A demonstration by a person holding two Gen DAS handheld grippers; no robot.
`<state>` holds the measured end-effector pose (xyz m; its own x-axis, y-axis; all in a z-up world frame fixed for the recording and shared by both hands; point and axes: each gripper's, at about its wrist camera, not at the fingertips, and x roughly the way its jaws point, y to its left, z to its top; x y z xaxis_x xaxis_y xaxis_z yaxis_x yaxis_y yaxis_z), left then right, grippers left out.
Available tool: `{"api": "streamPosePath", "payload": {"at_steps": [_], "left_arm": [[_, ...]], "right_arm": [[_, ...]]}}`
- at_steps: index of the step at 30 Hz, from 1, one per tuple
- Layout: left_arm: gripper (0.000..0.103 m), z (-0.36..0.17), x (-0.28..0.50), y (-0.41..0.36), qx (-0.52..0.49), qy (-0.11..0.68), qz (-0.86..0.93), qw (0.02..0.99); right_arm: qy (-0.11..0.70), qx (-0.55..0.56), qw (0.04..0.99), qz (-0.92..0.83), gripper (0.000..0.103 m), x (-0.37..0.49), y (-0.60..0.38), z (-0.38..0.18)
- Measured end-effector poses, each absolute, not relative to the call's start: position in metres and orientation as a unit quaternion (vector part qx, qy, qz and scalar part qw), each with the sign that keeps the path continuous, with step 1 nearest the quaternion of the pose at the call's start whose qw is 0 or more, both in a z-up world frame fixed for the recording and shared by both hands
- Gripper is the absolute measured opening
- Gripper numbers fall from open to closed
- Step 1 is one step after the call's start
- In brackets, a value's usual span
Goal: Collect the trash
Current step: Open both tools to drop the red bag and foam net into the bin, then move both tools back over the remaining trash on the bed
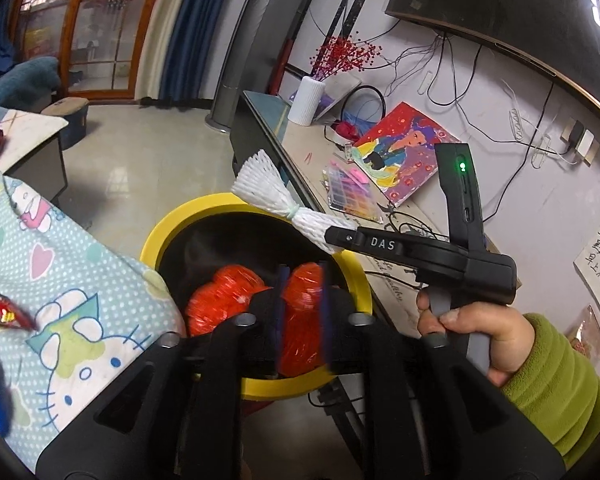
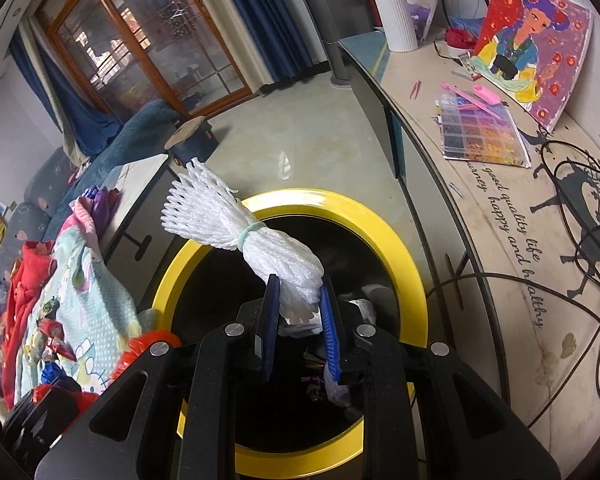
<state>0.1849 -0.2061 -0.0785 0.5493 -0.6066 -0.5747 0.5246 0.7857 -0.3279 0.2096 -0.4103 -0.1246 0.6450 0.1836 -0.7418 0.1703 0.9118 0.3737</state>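
Blue-padded fingers of the right gripper (image 2: 296,304) pinch the near end of a white foam net bundle (image 2: 240,236), tied with a pale green band; its far end fans out up and to the left, over the yellow-rimmed bin (image 2: 404,256). Left gripper (image 1: 302,316) is closed on a crumpled red wrapper (image 1: 300,320), held above the same bin's black-lined opening. Bin stands on the floor between a patterned blanket (image 1: 60,272) at left and the cluttered surface (image 2: 500,208) at right.
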Motion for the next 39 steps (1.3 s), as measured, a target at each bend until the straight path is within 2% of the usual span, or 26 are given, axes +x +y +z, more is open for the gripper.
{"api": "streamPosePath", "payload": {"at_steps": [1, 2, 4, 5, 6, 8, 11, 18, 26, 39], "left_arm": [[0.035, -0.078, 0.184, -0.205, -0.059, 0.345, -0.321, 0.880], [0.043, -0.077, 0.183, -0.204, -0.061, 0.342, -0.319, 0.882], [0.050, -0.075, 0.181, -0.200, -0.061, 0.338, -0.310, 0.886], [0.061, -0.075, 0.181, -0.198, -0.061, 0.337, -0.303, 0.889], [0.068, -0.074, 0.181, -0.196, -0.062, 0.337, -0.297, 0.891], [0.091, -0.072, 0.180, -0.188, -0.076, 0.335, -0.293, 0.892], [0.092, -0.069, 0.178, -0.180, -0.083, 0.333, -0.279, 0.897], [0.092, -0.057, 0.165, -0.167, -0.072, 0.306, -0.248, 0.916], [0.092, -0.045, 0.154, -0.151, -0.062, 0.287, -0.220, 0.930], [0.092, -0.037, 0.140, -0.122, -0.058, 0.261, -0.174, 0.948]], "right_arm": [[0.421, 0.210, 0.882, 0.000, 0.024, 0.209, -0.411, -0.124], [0.421, 0.211, 0.882, -0.002, 0.026, 0.209, -0.411, -0.124], [0.420, 0.211, 0.883, -0.003, 0.030, 0.209, -0.411, -0.123], [0.420, 0.211, 0.883, -0.004, 0.037, 0.209, -0.411, -0.123], [0.419, 0.214, 0.883, -0.008, 0.044, 0.208, -0.411, -0.123], [0.417, 0.216, 0.883, -0.010, 0.046, 0.208, -0.411, -0.122], [0.416, 0.217, 0.883, -0.012, 0.055, 0.208, -0.410, -0.121], [0.402, 0.208, 0.891, 0.002, 0.056, 0.205, -0.399, -0.109], [0.384, 0.195, 0.902, 0.030, 0.065, 0.199, -0.378, -0.090], [0.365, 0.170, 0.913, 0.066, 0.070, 0.187, -0.344, -0.065]]}}
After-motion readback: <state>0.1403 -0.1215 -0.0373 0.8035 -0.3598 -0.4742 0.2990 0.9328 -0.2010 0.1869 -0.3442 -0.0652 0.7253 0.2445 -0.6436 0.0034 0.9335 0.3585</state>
